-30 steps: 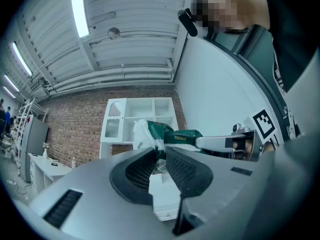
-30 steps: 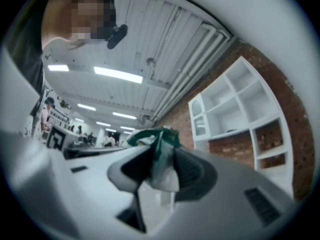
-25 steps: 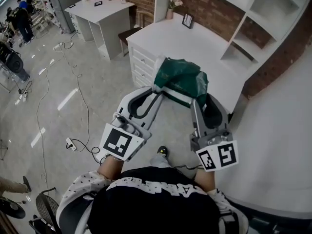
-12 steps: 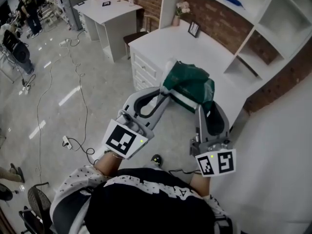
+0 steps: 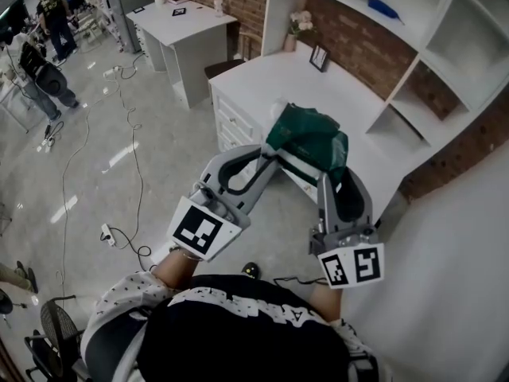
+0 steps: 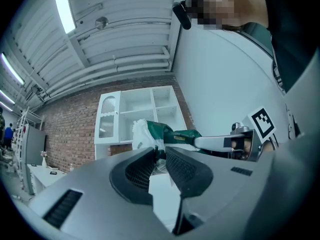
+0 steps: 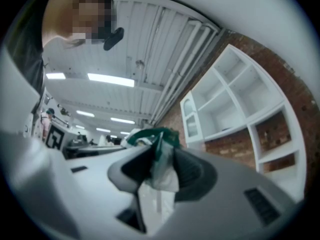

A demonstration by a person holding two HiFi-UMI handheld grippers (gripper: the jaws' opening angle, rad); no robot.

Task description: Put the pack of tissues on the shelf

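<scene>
A: How is the left gripper set?
B: Its jaws are pinched narrowly on the pack of tissues, which is held in the air near the tabletop
A: And the right gripper?
B: Likewise clamped on the same pack

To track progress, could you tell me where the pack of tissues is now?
In the head view, the pack of tissues is mid-frame, gripped by the left gripper and right gripper, by the white desk.

The desk is free at its front and middle, up to the shelf; a frame and flowers stand at its back edge. The lower shelf compartments are open.
</scene>
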